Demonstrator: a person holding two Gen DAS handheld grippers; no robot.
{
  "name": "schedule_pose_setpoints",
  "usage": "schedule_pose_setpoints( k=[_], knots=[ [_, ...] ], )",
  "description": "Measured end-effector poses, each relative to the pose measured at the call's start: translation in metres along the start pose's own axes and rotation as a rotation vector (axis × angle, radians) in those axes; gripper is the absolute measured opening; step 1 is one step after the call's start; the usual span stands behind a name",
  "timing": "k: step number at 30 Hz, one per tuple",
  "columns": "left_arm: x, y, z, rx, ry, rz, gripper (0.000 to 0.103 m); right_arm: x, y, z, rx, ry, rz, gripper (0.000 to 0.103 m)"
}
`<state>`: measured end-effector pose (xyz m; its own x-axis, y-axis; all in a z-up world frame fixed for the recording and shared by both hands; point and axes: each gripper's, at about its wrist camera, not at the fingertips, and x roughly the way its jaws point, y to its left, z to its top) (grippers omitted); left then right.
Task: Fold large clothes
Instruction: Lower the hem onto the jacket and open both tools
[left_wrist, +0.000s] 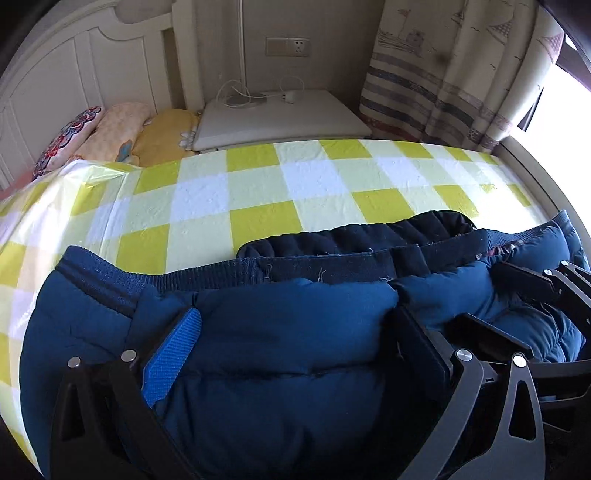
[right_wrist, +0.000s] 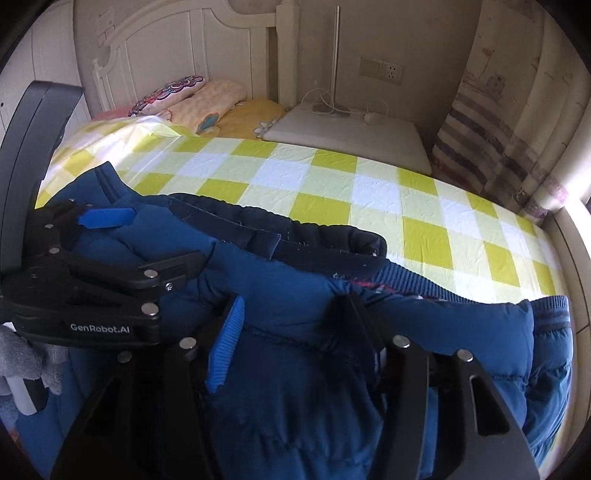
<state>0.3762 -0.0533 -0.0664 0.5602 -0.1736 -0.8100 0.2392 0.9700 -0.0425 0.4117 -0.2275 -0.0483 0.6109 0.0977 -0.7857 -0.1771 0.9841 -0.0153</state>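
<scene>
The blue padded jacket (left_wrist: 280, 354) lies bunched along the near edge of the checked bed (left_wrist: 258, 192). Your left gripper (left_wrist: 295, 350) and right gripper (right_wrist: 291, 332) straddle it, fingers apart, gripping nothing. Smooth it flat before folding.

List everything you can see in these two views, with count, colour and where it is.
Padded jacket: one, dark blue, near edge of the bed.
Bed cover: one, yellow and white check, spread over the bed.
Pillows: three, floral, peach and yellow, by the headboard.
Headboard: one, cream, far left.
Bedside table: one, white, beyond the bed.
Cable: white, on that table.
Wall socket: one, beige, above the table.
Curtain: one, cream with stripes, right.
Left claw: open, jacket bulging between its fingers.
Right claw: partly open over the jacket.
</scene>
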Motion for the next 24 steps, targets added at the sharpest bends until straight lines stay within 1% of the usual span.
schedule_pose_setpoints(
  k=[2,6,11,15,16,18,19,20,21,22,24],
  knots=[
    [0.001,0.003,-0.004,-0.011,-0.017,-0.015,0.099,0.001,0.002,-0.002,-0.004,-0.007,-0.003,0.057],
    [0.001,0.003,-0.008,-0.011,-0.040,-0.015,0.099,0.000,0.000,-0.007,0.006,-0.024,0.008,0.058],
    [0.003,0.000,-0.005,-0.011,-0.045,-0.016,0.099,0.001,0.000,-0.006,0.001,-0.027,0.000,0.058],
    [0.002,0.002,-0.006,-0.013,-0.049,-0.026,0.099,0.000,0.005,-0.006,-0.023,-0.016,-0.026,0.059],
    [0.002,0.003,-0.006,-0.013,-0.052,-0.028,0.099,-0.001,0.003,-0.004,-0.019,-0.002,-0.017,0.060],
    [0.002,0.004,-0.006,-0.015,-0.053,-0.027,0.099,-0.009,-0.005,-0.002,0.017,0.023,-0.026,0.060],
    [0.002,0.005,-0.006,-0.019,-0.053,-0.030,0.099,-0.020,-0.012,-0.003,0.039,0.010,-0.058,0.061],
    [0.002,0.005,-0.006,-0.022,-0.054,-0.033,0.099,-0.028,-0.019,-0.004,0.052,-0.010,-0.082,0.065],
    [0.002,0.006,-0.006,-0.024,-0.055,-0.034,0.099,-0.037,-0.031,-0.008,0.077,-0.028,-0.120,0.075],
    [0.002,0.006,-0.006,-0.027,-0.057,-0.038,0.099,-0.040,-0.046,-0.014,0.115,-0.026,-0.152,0.078],
    [0.001,0.007,-0.006,-0.035,-0.060,-0.047,0.099,-0.033,-0.079,-0.031,0.204,0.013,-0.185,0.079]
  ],
)
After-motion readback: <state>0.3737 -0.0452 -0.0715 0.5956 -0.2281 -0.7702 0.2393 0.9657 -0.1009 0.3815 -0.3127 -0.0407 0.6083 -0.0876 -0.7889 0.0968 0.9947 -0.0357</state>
